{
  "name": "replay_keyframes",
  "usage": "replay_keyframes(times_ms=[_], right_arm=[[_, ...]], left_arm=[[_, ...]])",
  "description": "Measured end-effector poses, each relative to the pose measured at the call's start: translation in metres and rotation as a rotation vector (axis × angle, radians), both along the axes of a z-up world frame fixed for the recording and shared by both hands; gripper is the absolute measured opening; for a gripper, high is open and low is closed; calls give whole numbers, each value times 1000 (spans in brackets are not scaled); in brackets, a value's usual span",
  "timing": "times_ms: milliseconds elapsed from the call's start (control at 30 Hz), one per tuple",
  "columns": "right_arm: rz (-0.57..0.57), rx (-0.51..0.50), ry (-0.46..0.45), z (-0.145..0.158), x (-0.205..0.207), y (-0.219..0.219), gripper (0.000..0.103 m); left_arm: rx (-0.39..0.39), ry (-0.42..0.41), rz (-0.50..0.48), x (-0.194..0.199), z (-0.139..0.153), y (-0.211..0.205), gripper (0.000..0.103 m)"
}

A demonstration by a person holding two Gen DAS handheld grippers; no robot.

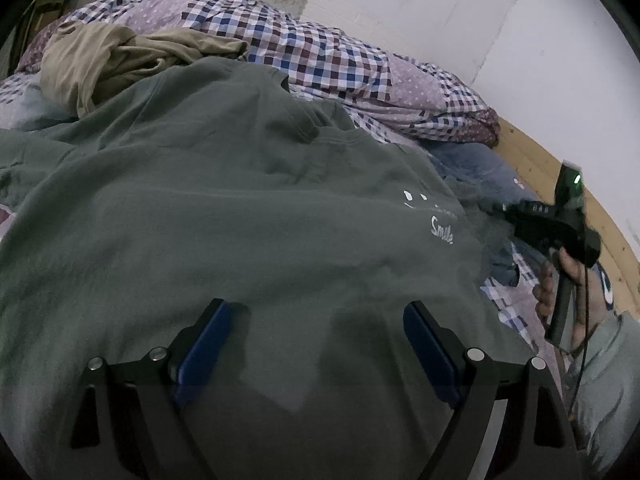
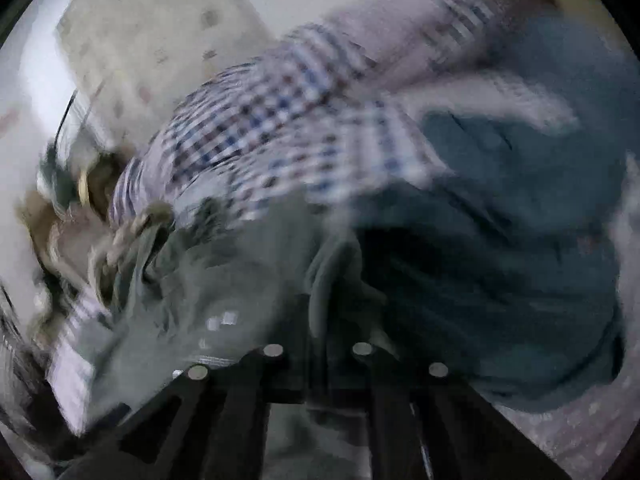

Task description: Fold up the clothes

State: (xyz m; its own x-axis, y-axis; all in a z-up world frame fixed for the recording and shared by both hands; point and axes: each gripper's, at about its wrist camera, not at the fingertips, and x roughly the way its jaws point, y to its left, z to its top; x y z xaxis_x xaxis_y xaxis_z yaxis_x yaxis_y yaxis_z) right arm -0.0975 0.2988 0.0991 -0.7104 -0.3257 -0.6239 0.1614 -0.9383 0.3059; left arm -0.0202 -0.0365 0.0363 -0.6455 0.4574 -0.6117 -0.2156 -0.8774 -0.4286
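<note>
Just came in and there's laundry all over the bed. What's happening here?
A person is folding clothes with a handheld gripper in each hand. A green T-shirt lies spread over the checked bedding. The left gripper hovers open just above it, gripping nothing. The right gripper, at the shirt's edge, looks shut on a fold of the shirt, though that view is badly blurred. A tan garment and a blue one lie nearby.
</note>
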Motion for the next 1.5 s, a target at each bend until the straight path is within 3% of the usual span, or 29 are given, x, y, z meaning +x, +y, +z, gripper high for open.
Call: replay_keyframes(times_ms=[67,200,267,300,333,400,567,633,700,800,967,1033,1067,1100,1133,1433,1500], right_arm=[[140,131,47,9,6,-64,4],[513,440,-12,-31,30,-180,11],[592,572,-37,-53,46,-205,19],[605,580,-40,-55,51,-207,27],[611,539,-48,-52,53,-201,30],[622,440,-64,-44,58,-187,50],[607,112,-74,-8,58,-127,56],[522,17,-45,8,47,-100,58],[360,-19,-30,18,27,-71,60],[224,-33,-55,23,-6,-57,61],[159,28,-147,11,-53,-63,58],[148,77,-197,-2,-66,-71,46],[144,98,-220,-9,-72,-76,31],[146,96,-237,-13,-76,-77,9],[149,88,-254,-18,-80,-77,1],[-427,88,132,87,6,36,1],[-611,136,196,111,37,65,1]], left_arm=[[30,-3,5,0,0,-4,90],[88,-7,17,-1,1,-13,90],[87,-5,16,-1,1,-12,90],[85,-4,15,-1,1,-12,91],[86,-4,15,-1,1,-12,91],[87,-3,14,-1,1,-12,91],[74,-1,18,-3,-1,-9,91],[71,0,19,-4,-2,-9,90],[69,0,19,-4,-2,-8,90],[66,1,21,-4,-2,-8,90],[65,0,21,-4,-2,-9,90],[64,-1,22,-4,-2,-9,90],[64,-2,22,-4,-2,-9,91],[66,-2,22,-4,-2,-10,91],[67,-3,23,-4,-2,-10,90],[85,-7,26,-5,-1,-13,90],[87,-7,28,-5,-1,-14,90]])
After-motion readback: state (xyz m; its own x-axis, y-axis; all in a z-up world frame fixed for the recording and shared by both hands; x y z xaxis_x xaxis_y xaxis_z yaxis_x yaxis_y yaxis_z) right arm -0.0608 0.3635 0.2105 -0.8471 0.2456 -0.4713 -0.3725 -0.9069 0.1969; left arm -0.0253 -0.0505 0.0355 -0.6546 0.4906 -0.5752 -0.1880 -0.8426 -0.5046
